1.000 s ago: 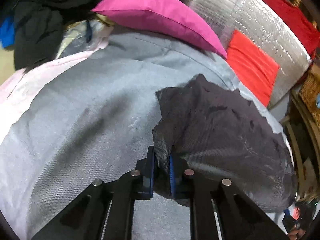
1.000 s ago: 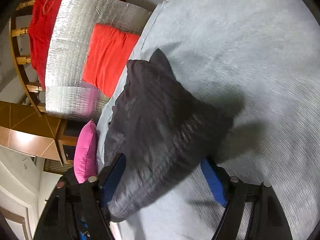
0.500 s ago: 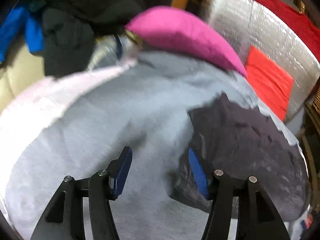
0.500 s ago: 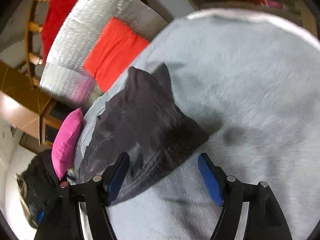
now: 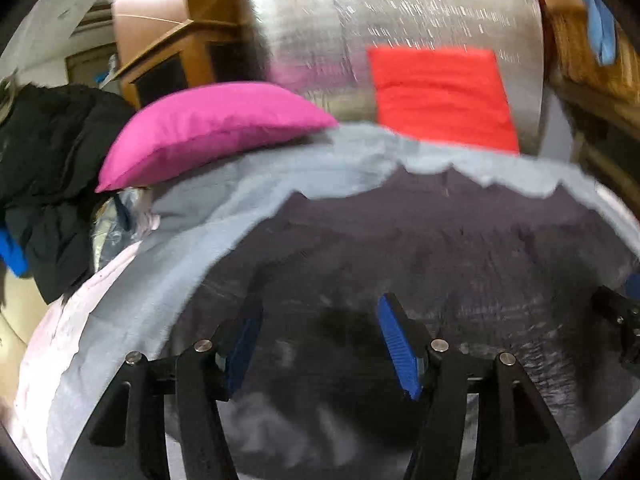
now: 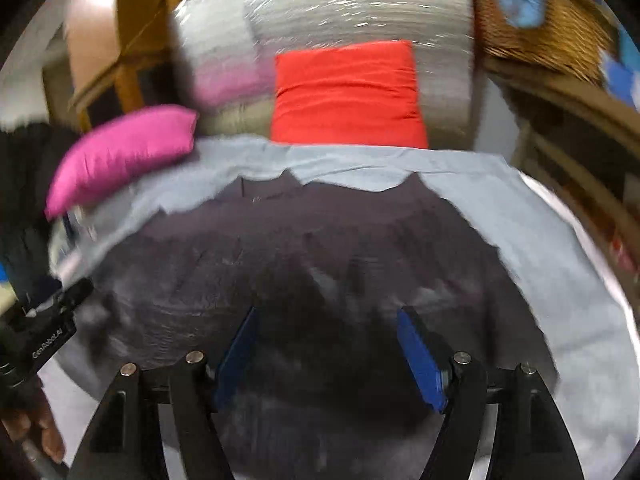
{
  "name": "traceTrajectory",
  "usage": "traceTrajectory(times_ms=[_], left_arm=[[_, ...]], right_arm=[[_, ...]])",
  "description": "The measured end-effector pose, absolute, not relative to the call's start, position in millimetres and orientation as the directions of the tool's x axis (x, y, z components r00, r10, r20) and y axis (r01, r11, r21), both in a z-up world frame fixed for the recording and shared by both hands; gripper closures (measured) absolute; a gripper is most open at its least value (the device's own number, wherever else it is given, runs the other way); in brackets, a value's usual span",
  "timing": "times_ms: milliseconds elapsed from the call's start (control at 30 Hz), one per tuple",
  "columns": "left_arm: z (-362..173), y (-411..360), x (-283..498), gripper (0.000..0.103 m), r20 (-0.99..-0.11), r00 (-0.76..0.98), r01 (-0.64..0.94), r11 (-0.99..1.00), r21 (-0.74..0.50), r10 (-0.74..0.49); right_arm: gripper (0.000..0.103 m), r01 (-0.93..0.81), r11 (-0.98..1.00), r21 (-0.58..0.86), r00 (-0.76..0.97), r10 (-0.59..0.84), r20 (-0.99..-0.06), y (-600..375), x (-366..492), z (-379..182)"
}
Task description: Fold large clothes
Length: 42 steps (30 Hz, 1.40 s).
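Observation:
A dark grey garment point(image 5: 440, 248) point(image 6: 320, 248) lies spread flat on the light grey bed sheet point(image 5: 340, 160) point(image 6: 520, 208). My left gripper point(image 5: 320, 340) hovers over its near part, open, with nothing between the blue pads point(image 5: 396, 344). My right gripper point(image 6: 328, 344) is also open above the garment, pads point(image 6: 420, 360) apart and empty. The right gripper's body point(image 5: 616, 320) shows at the right edge of the left wrist view. The left gripper's body point(image 6: 44, 328) shows at the left edge of the right wrist view, with a hand point(image 6: 36, 432) below it. Both views are motion-blurred.
A pink pillow point(image 5: 208, 128) point(image 6: 124, 152) and a red cushion point(image 5: 440, 96) point(image 6: 348, 96) lie at the bed's far end against a silver padded headboard point(image 5: 400, 12). Black clothes point(image 5: 52, 160) are piled at the left. A wicker basket point(image 6: 540, 28) stands at the far right.
Both grippers let go of the dark garment and opened. Both views swung round to face the headboard, and the garment now fills the area under both grippers.

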State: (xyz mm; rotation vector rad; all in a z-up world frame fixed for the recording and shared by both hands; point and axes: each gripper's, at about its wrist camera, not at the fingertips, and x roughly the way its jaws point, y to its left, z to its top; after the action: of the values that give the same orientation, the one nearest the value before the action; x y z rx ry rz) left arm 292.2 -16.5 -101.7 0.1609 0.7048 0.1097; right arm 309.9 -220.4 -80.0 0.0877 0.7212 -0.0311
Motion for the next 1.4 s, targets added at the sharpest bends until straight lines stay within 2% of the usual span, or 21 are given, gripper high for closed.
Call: traceTrajectory(times_ms=[67, 100, 267, 400, 600, 700, 800, 900, 1167, 1333, 1400], left_arm=[[-123, -24, 302, 0.041, -0.694, 0.701, -0.021, 0.978, 0.208, 0.163], [-133, -24, 304, 0.040, -0.711, 0.684, -0.008, 0.977, 0.215, 0.162], [-148, -32, 299, 0.038, -0.669, 0.716, 0.015, 0.954, 0.300, 0.200], [-127, -20, 295, 0.039, -0.706, 0.698, 0.038, 0.978, 0.205, 0.121], [-98, 15, 250, 0.036, -0.615, 0.777, -0.054, 0.988, 0.147, 0.134], [-108, 30, 249, 0.036, -0.646, 0.747, -0.107, 0.987, 0.121, 0.160], [-138, 33, 268, 0.035, -0.739, 0.654, -0.087, 0.986, 0.143, 0.165], [-146, 31, 269, 0.034, -0.733, 0.658, -0.077, 0.984, 0.162, 0.172], [-137, 29, 268, 0.034, -0.727, 0.664, -0.075, 0.983, 0.166, 0.173], [-112, 41, 262, 0.034, -0.691, 0.708, -0.104, 0.990, 0.100, 0.144], [-115, 42, 268, 0.033, -0.708, 0.693, -0.102, 0.991, 0.091, 0.136]], right_arm=[[0.029, 0.064, 0.997, 0.039, 0.722, -0.020, -0.692, -217, 318, -94], [0.028, 0.069, 0.997, 0.024, 0.677, -0.029, -0.736, -217, 326, -109], [0.028, 0.054, 0.997, -0.061, 0.643, -0.081, -0.762, -211, 331, -131], [0.028, 0.059, 0.998, -0.036, 0.633, -0.065, -0.771, -216, 330, -122], [0.028, 0.063, 0.996, 0.067, 0.745, -0.002, -0.668, -226, 274, -77], [0.028, 0.071, 0.997, 0.034, 0.750, -0.031, -0.661, -227, 258, -85], [0.028, 0.103, 0.993, 0.048, 0.690, -0.037, -0.723, -238, 264, -116], [0.028, 0.085, 0.996, 0.025, 0.668, -0.038, -0.743, -240, 266, -132], [0.026, 0.076, 0.997, 0.020, 0.660, -0.035, -0.750, -240, 265, -127], [0.026, 0.106, 0.994, 0.034, 0.731, -0.054, -0.681, -256, 260, -91], [0.026, 0.136, 0.990, 0.038, 0.727, -0.074, -0.682, -268, 265, -89]])
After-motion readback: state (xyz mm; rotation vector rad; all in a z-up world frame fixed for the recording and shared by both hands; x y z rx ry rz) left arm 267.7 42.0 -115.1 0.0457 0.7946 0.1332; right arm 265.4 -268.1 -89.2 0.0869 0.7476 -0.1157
